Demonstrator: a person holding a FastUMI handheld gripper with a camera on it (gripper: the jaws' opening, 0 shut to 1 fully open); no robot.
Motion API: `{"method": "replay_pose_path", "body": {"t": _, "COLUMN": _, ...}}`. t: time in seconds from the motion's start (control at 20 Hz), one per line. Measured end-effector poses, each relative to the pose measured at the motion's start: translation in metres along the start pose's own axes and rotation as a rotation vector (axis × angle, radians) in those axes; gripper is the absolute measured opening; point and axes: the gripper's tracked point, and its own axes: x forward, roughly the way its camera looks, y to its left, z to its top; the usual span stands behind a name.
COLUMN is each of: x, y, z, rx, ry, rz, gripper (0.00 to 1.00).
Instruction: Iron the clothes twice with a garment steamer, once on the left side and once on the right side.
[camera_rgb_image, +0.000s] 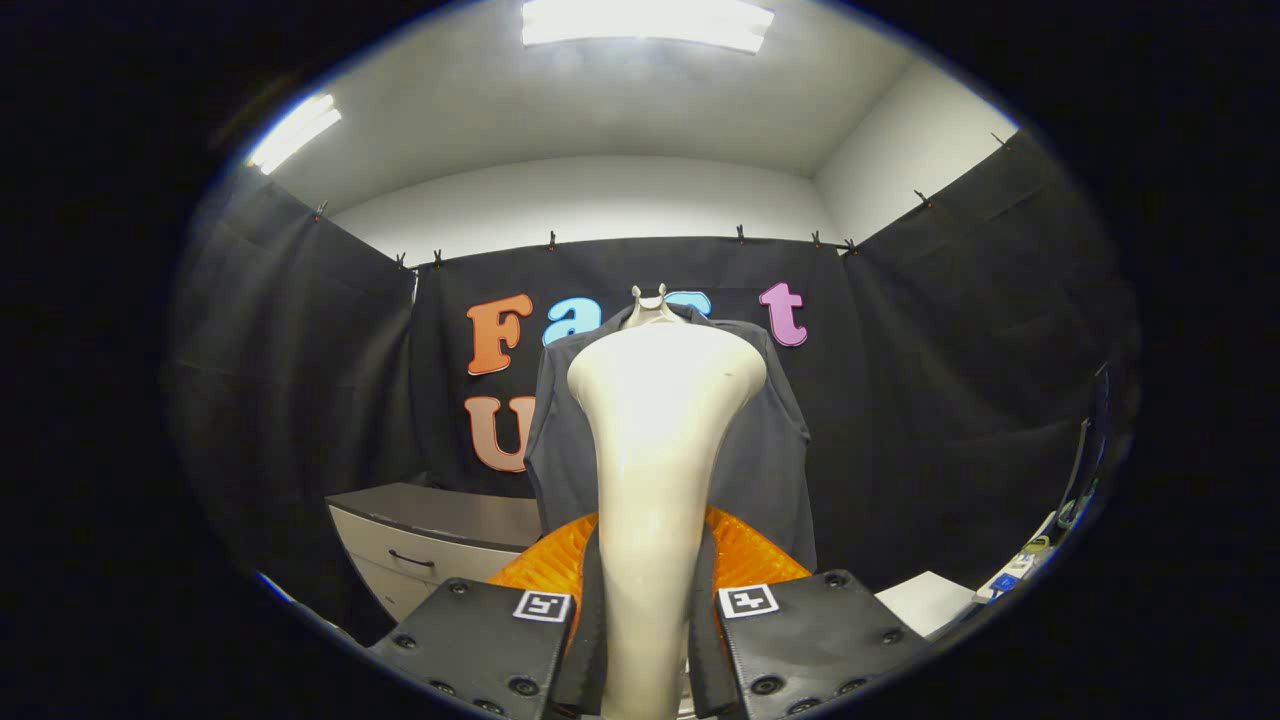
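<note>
- The gripper (648, 640) holds the garment steamer (655, 450): its two fingers (480, 640) sit nearly closed, one against each side of the steamer's pale handle, with only the handle's width between them.
- The steamer rises from between the fingers and widens into a broad cream head with rounded corners; a small dark speck shows near the head's right shoulder.
- The dark jacket (770, 450) hangs on a pale hanger (648, 300) directly beyond the steamer head. The head covers the jacket's middle, so its left and right panels show on either side of the steamer.
- The jacket's outer edges stand free against the black cloth wall (960, 400) behind, with open room to both sides of it.
- An orange ribbed piece (750, 555) spreads out behind the steamer handle, just ahead of the fingers and below the jacket's hem; I cannot tell what it is.
- A grey-topped cabinet (430, 540) with a drawer handle stands left of the steamer, low, and near the jacket's left edge.
- A white surface (925, 600) lies right of the steamer, and small items sit further right of it, too blurred to name.
- Each finger carries a square black-and-white marker (542, 606) beside the steamer handle; it bears a pattern, not words.
- Ceiling lights (645, 22) glow above the jacket.
</note>
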Motion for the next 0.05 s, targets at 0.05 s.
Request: {"method": "replay_pose_path", "body": {"t": 0.05, "x": 0.0006, "y": -0.0003, "z": -0.0004, "rx": 0.004, "ry": 0.001, "rz": -0.001, "gripper": 0.40}}
